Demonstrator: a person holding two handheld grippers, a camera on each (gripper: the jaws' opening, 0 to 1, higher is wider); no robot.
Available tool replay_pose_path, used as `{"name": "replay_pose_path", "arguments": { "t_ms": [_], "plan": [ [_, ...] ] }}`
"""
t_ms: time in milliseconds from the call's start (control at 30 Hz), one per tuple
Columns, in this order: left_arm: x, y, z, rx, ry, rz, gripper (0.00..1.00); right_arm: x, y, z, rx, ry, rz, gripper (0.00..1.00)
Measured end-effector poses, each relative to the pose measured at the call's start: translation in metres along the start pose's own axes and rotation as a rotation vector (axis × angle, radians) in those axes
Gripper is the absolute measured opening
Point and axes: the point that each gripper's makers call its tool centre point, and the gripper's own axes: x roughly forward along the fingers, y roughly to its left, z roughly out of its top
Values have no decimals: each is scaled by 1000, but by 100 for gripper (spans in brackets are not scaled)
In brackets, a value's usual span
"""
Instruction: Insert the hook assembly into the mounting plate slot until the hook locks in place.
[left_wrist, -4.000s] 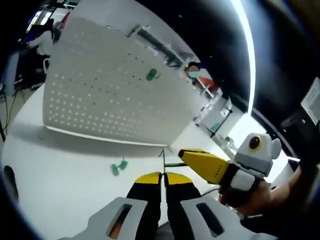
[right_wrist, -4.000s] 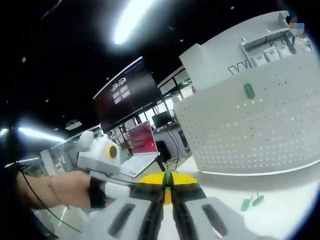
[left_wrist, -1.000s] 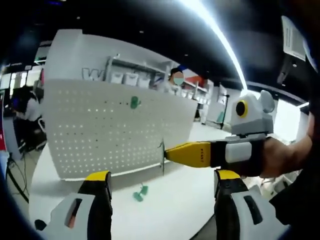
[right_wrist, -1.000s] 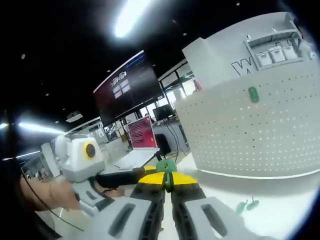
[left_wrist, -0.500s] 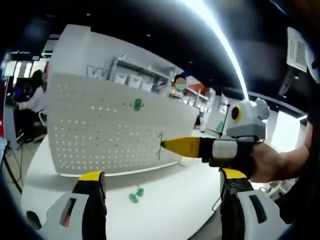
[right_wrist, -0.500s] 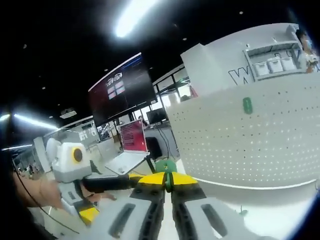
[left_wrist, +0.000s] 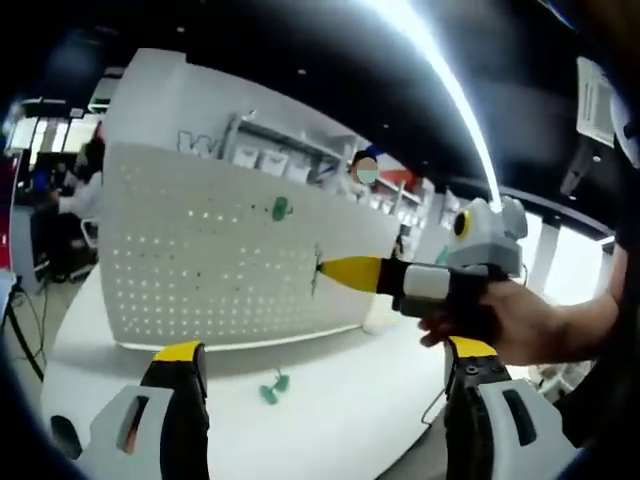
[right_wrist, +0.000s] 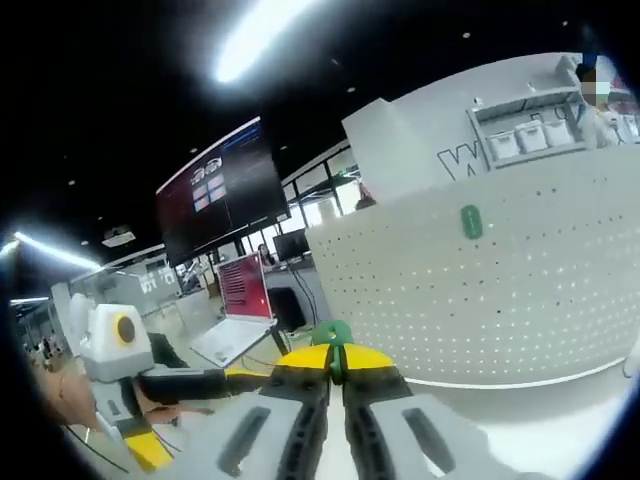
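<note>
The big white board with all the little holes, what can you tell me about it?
The white board stands upright on the white table, and it looks like thin painted metal. Rows of small holes cover its face, and light shines through many of them. One green hook is already stuck in near its top. Two more green hooks lie on the table in front of it. The right tongs, shut on another hook, point at the board but are not touching it.
</note>
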Motion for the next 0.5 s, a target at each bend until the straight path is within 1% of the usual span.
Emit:
{"name": "replay_pose_path", "arguments": {
  "t_ms": [133,200,267,300,400,500],
  "plan": [
    [-2,1,-4,-8,-3,9,100,5,-10,7,-18,-22,-29,1],
    [-3,2,-7,-12,6,9,100,7,-14,9,-22,-29,-36,1],
    [-4,0,-7,-55,-10,-5,100,8,-23,14,-34,-49,-64,1],
    [-4,0,-7,-62,-11,-8,100,9,-27,15,-33,-55,-76,1],
    [-3,0,-8,-48,-3,-2,100,12,-37,19,-46,-71,-102,1],
    [-1,-2,-6,-59,-7,-18,100,15,-46,22,-29,-90,-118,1]
  ]
}}
